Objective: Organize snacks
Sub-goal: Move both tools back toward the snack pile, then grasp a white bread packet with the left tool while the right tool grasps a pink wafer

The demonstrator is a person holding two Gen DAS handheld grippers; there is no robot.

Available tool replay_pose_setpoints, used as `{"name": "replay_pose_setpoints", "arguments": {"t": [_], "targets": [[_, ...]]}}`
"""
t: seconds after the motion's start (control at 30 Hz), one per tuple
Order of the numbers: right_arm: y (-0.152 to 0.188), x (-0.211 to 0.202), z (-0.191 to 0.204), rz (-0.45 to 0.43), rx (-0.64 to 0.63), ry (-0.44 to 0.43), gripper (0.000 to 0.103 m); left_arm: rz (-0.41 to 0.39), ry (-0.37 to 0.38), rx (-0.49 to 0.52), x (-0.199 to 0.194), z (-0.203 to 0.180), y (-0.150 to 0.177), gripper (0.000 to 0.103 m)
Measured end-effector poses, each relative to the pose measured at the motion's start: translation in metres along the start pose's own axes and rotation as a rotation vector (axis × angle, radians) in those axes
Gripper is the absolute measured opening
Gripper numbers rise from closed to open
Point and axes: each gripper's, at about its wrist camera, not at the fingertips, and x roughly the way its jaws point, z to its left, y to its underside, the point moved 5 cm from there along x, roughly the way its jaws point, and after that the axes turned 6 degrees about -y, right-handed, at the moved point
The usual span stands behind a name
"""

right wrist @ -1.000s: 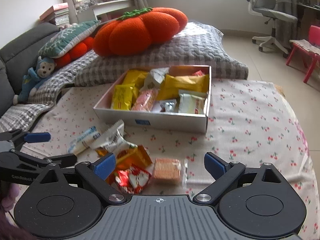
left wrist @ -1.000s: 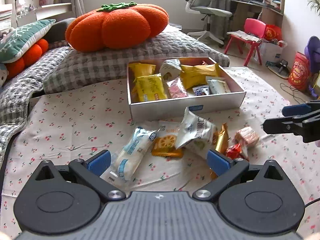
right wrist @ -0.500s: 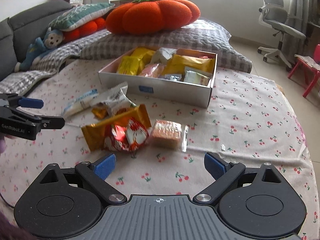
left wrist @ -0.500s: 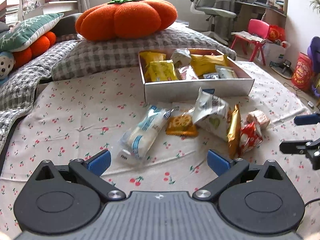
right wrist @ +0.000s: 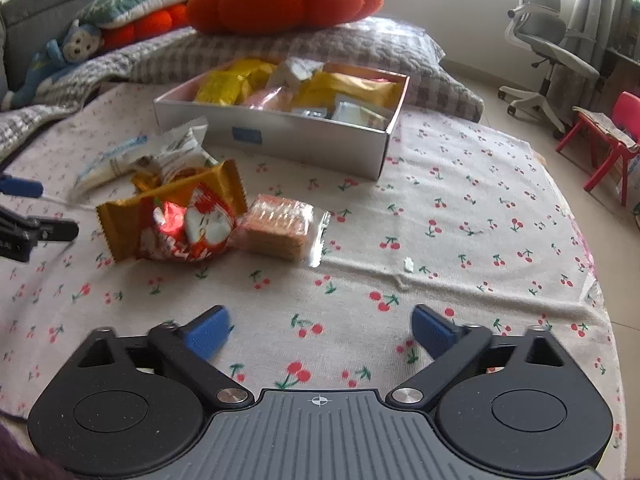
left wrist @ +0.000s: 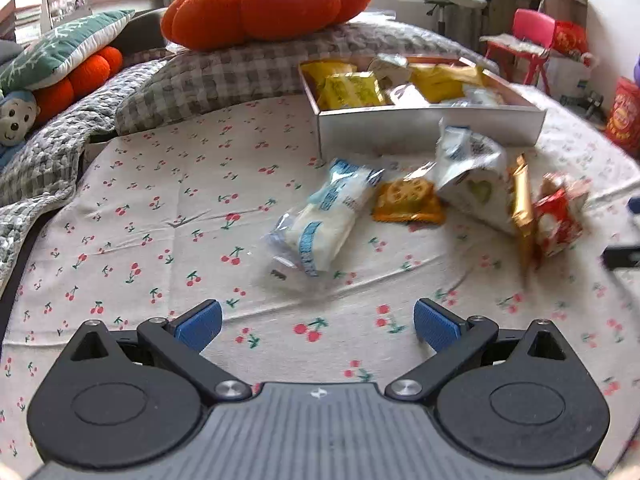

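A silver box holds several snack packs. Loose snacks lie in front of it on the cherry-print cloth: a white and blue pack, an orange cracker pack, a white pouch, a gold bar, a red pack and a clear wafer pack. My left gripper is open and empty, short of the white and blue pack. My right gripper has its jaws opening with nothing between them, short of the wafer pack.
An orange pumpkin cushion rests on a grey checked pillow behind the box. A plush toy lies far left. An office chair and a red child's chair stand on the floor to the right.
Both grippers have sunk toward the cloth, and the snacks now sit farther ahead of the fingers. The right gripper's jaws stand a little wider.
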Motion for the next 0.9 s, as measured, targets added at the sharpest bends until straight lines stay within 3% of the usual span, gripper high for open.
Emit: {"name": "replay_pose_setpoints", "arguments": {"t": [0.2, 0.47, 0.9], "targets": [[-0.005, 0.011, -0.011, -0.016, 0.042, -0.034, 0.103, -0.034, 0.062, -0.092, 0.011, 0.016, 0.000, 0.103], [-0.019, 0.027, -0.015, -0.061, 0.007, -0.059, 0.103, -0.078, 0.085, -0.065, 0.021, 0.019, -0.013, 0.103], [-0.040, 0.047, -0.016, -0.060, 0.025, -0.042, 0.103, -0.055, 0.046, -0.099, 0.040, 0.013, -0.034, 0.103]]}}
